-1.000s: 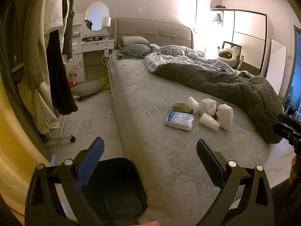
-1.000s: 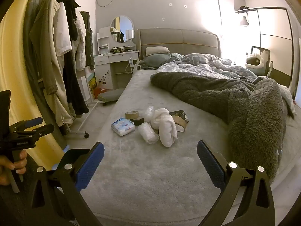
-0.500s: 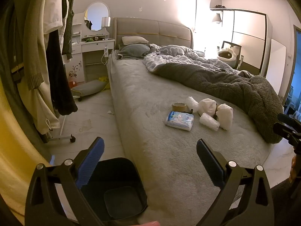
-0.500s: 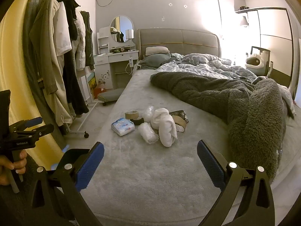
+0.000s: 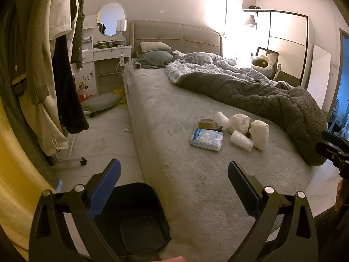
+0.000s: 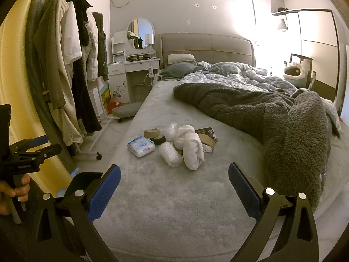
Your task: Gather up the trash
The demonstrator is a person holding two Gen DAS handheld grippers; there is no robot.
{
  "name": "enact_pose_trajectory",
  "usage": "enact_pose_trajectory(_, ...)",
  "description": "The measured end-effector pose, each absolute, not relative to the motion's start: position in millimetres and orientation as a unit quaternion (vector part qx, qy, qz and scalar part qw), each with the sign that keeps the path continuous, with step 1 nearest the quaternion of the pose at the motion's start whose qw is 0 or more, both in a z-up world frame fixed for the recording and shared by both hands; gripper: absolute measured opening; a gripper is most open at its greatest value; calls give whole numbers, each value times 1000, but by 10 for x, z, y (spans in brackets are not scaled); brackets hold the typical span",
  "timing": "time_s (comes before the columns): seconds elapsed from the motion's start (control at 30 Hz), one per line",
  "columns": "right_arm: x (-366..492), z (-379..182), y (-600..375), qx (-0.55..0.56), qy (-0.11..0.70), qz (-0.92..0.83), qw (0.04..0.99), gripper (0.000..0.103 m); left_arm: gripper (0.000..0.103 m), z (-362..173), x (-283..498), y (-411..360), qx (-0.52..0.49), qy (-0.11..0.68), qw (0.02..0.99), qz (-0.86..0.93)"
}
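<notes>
A small pile of trash lies on the grey bed (image 5: 196, 174): a blue-white tissue pack (image 5: 207, 139) (image 6: 141, 146), a brown tape roll (image 5: 206, 124) (image 6: 151, 133), clear crumpled plastic (image 5: 241, 140) (image 6: 170, 154), white wads (image 5: 259, 134) (image 6: 190, 146) and a dark wrapper (image 6: 207, 132). A dark bin (image 5: 133, 218) stands on the floor at the bed's near left corner, under my left gripper (image 5: 174, 186). My left gripper is open and empty, short of the pile. My right gripper (image 6: 174, 186) is open and empty above the bed's foot, near the pile.
A dark fleece blanket (image 6: 294, 126) covers the bed's right side. A clothes rack on wheels (image 5: 54, 76) stands on the left by the floor (image 5: 104, 135). A white vanity desk (image 5: 104, 54) and a low cushion stool (image 5: 102, 102) are at the back left.
</notes>
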State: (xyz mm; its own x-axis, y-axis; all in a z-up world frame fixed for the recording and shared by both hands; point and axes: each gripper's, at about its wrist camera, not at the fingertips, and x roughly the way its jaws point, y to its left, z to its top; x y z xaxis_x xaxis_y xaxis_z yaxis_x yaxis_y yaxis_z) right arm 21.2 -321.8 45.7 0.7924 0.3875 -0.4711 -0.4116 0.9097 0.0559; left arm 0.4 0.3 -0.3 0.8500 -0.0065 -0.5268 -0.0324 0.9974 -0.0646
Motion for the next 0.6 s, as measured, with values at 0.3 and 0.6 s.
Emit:
enact_pose_trajectory(0.3,230,450,-3244,-23,245,208,947,100,100,-27,26,-99,-31,275,961,16)
enact_pose_trajectory(0.6,364,360,-3294,14,238,214,947,100,100,-67,58,12,-34,283,958,25)
